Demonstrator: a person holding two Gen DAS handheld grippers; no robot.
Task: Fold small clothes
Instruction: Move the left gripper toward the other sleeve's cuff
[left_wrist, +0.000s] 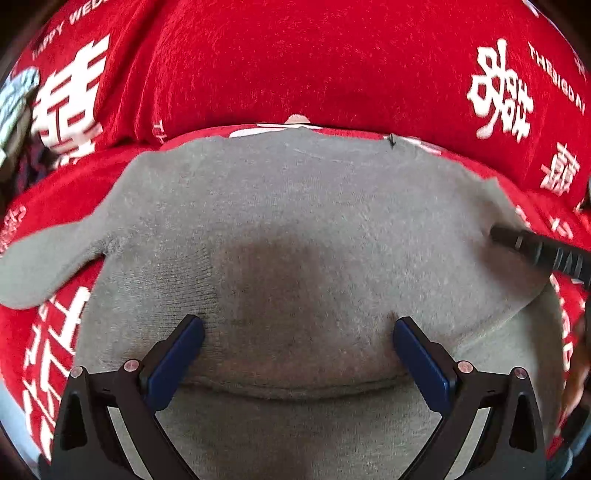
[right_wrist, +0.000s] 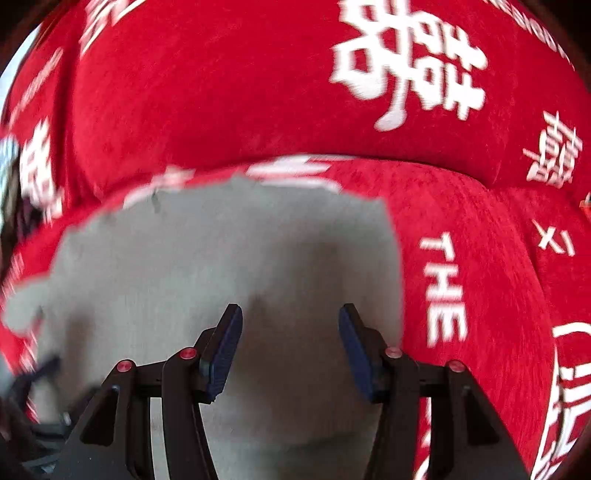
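A small grey knitted garment (left_wrist: 295, 206) lies spread flat on a red cloth with white lettering (left_wrist: 295, 62). One grey sleeve (left_wrist: 40, 269) sticks out to the left. My left gripper (left_wrist: 299, 325) hovers open over the garment's near part, above a folded hem line, with only flat cloth between its blue pads (left_wrist: 177, 362). In the right wrist view the same grey garment (right_wrist: 221, 258) fills the middle, blurred by motion. My right gripper (right_wrist: 291, 314) is open over its right portion, close to the right edge, with nothing pinched. A finger of the right gripper (left_wrist: 543, 251) shows at the left view's right side.
The red cloth (right_wrist: 480, 258) covers a raised cushion or backrest behind the garment and the flat seat around it. A dark gap and some patterned items (left_wrist: 14, 110) sit at the far left edge.
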